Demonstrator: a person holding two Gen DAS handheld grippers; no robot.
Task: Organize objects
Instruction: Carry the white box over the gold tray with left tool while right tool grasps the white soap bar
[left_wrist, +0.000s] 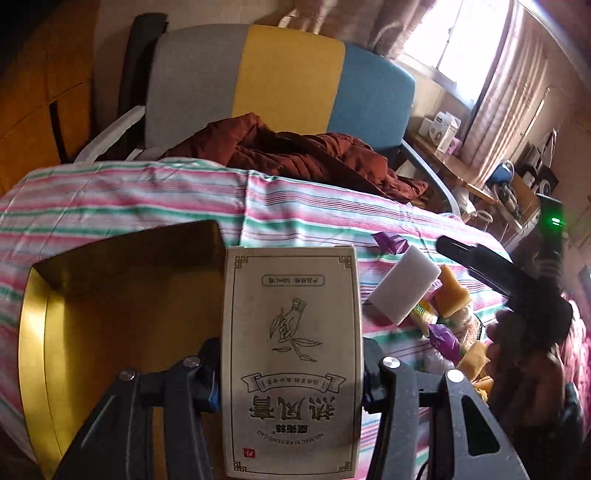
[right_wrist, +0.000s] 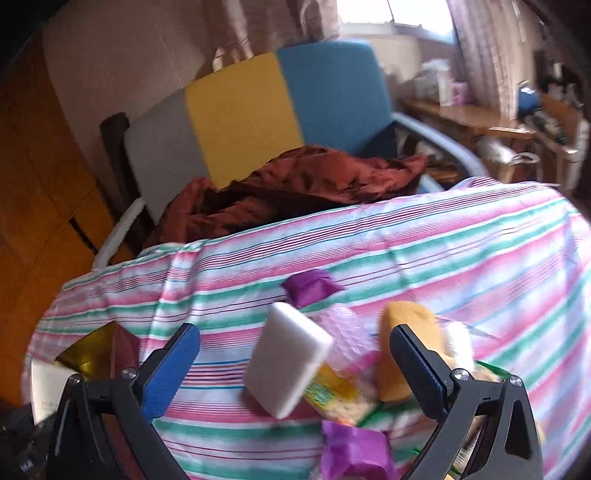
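Left side first: the left gripper (left_wrist: 291, 369) is clamped on the grey carton (left_wrist: 291, 354), pads pressing its two long edges. The carton's long axis runs along the fingers, from six to twelve o'clock in the left wrist view, with its print upside down to the camera, so the top of the label faces back toward the hand. The gold tray (left_wrist: 122, 306) lies open at about nine to ten o'clock of the carton, just beside it and partly under it, on the striped cloth (left_wrist: 129, 199). That is the relation that counts, I'd say: a short swing toward nine o'clock puts the carton over the tray floor, and its long axis already sits roughly parallel with the tray's near wall.

Across to the right: the right gripper (right_wrist: 295, 354) stands wide open with nothing between the pads. The white block (right_wrist: 286, 354) lies straight ahead at twelve o'clock, between the fingers' lines, long axis tilted from seven to one o'clock. The yellow sponge (right_wrist: 406, 332) sits at two o'clock beside the right finger, and a purple wrapper (right_wrist: 310, 282) is beyond it. The right hand is plainly the nearer one for that pile.
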